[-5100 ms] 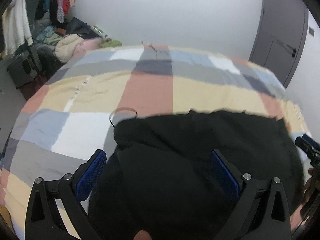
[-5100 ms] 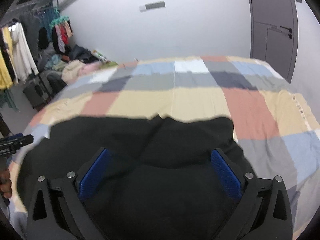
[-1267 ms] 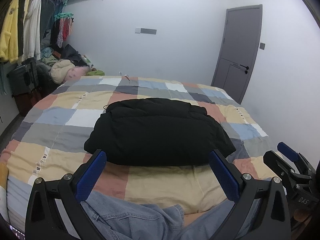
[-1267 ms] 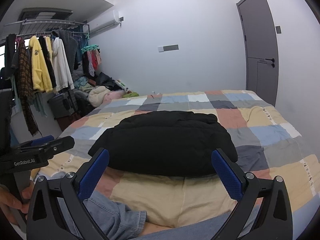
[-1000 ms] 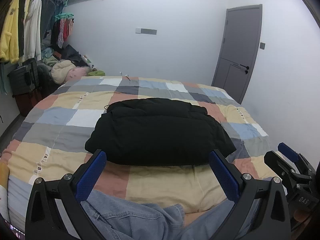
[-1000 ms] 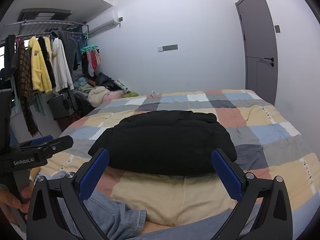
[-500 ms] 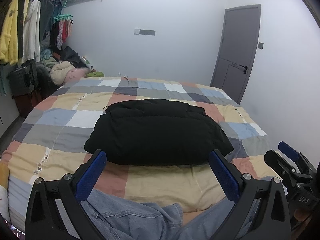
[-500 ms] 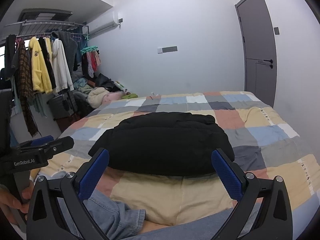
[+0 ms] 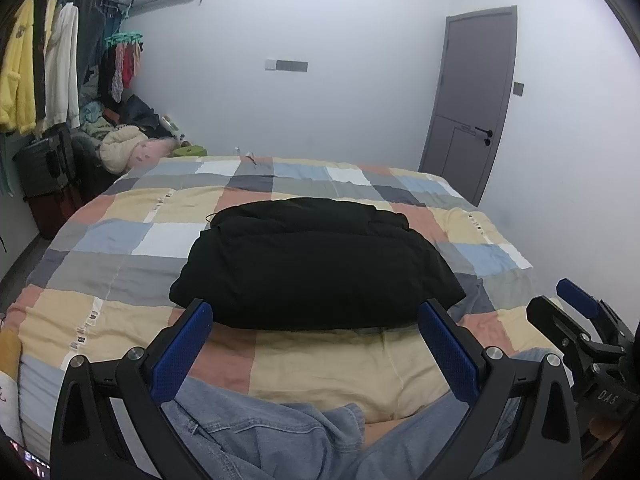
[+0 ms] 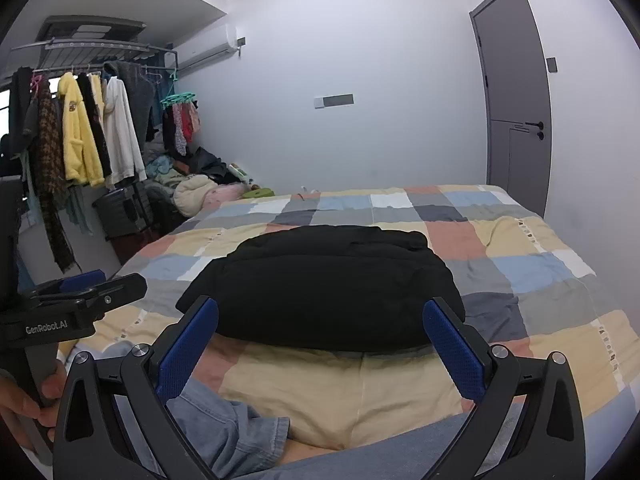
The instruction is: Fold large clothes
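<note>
Left gripper (image 9: 314, 346): jaws apart, empty, held back from the bed (image 9: 120, 240). Black jacket (image 9: 316, 264) lies folded at the bed's centre; it looks padded, soft and bulky, best gripped at an outer edge or corner. Right gripper (image 10: 320, 344): jaws apart, empty.

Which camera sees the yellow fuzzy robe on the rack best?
The right wrist view. There the yellow robe hangs in full on the clothes rack, hood to hem, between darker garments. In the left wrist view the same robe sits at the picture's far left edge, partly cut off and bent by the lens.
</note>
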Motion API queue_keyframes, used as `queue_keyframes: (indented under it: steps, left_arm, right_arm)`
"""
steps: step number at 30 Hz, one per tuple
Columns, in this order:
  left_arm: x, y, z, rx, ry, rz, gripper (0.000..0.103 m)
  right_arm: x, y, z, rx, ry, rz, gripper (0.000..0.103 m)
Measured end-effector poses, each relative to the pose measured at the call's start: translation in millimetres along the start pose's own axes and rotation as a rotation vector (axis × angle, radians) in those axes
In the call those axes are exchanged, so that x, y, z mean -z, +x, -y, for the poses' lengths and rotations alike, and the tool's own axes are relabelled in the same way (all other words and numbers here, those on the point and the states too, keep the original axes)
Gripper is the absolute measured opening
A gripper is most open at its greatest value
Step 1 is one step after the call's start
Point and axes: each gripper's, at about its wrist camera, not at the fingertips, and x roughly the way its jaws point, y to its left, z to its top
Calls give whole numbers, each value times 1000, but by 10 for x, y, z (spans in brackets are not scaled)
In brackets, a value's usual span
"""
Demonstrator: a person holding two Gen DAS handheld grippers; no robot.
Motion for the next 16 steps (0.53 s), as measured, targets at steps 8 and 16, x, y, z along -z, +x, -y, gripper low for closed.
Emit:
queue_keyframes:
  steps: [8, 16]
  left_arm:
    - [2, 2, -11, 2, -11, -5, 103]
    - [1, -8, -34, -2, -7, -3, 103]
  right_arm:
    - [7, -15, -6, 4, -3, -2, 103]
    - [15, -1, -4, 3, -1, -7, 103]
